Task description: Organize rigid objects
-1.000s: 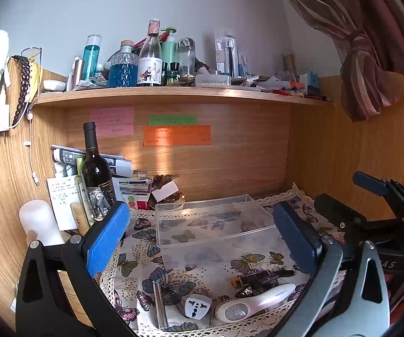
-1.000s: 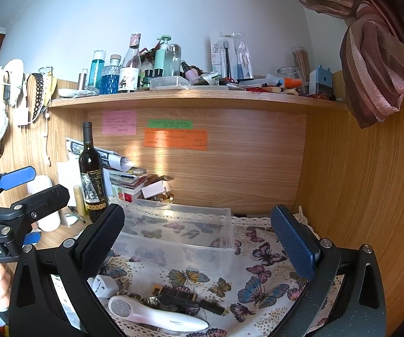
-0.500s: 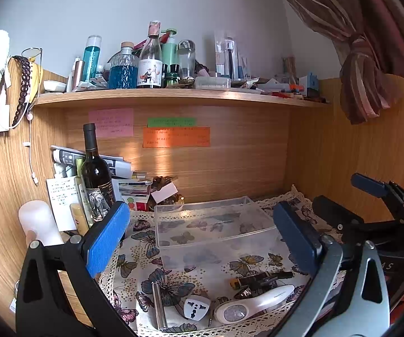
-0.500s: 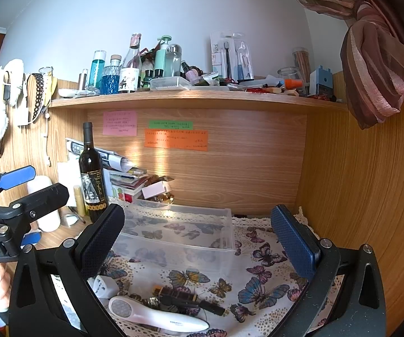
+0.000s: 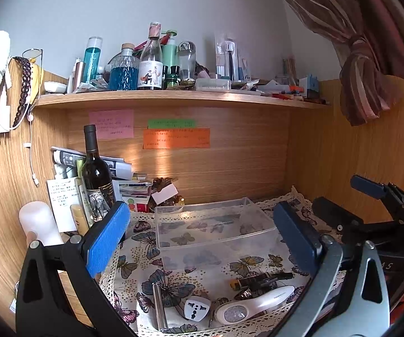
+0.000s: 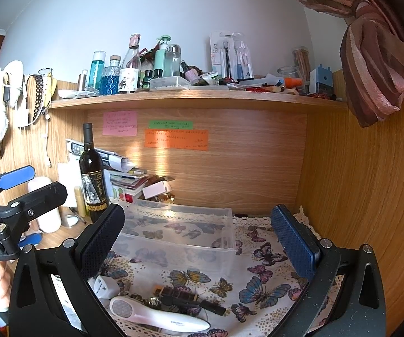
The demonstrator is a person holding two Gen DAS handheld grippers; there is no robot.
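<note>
Little writing is legible. On the black body of the left gripper [image 6: 30,186], seen at the left edge of the right wrist view, the white letters "Robot.AI" are printed, with the start of the word cut off. On the right gripper [image 5: 351,195], at the right of the left wrist view, only a white "S" is made out. Small grey lettering is carried on the handle of the white brush [image 6: 157,316] near the front, but it is too blurred to be read. Handwriting is borne by the pink note [image 6: 119,123], the green note [image 6: 171,125] and the orange note [image 6: 176,139] on the far panel, none of it legible. The wine bottle [image 6: 92,181] label is unreadable.
</note>
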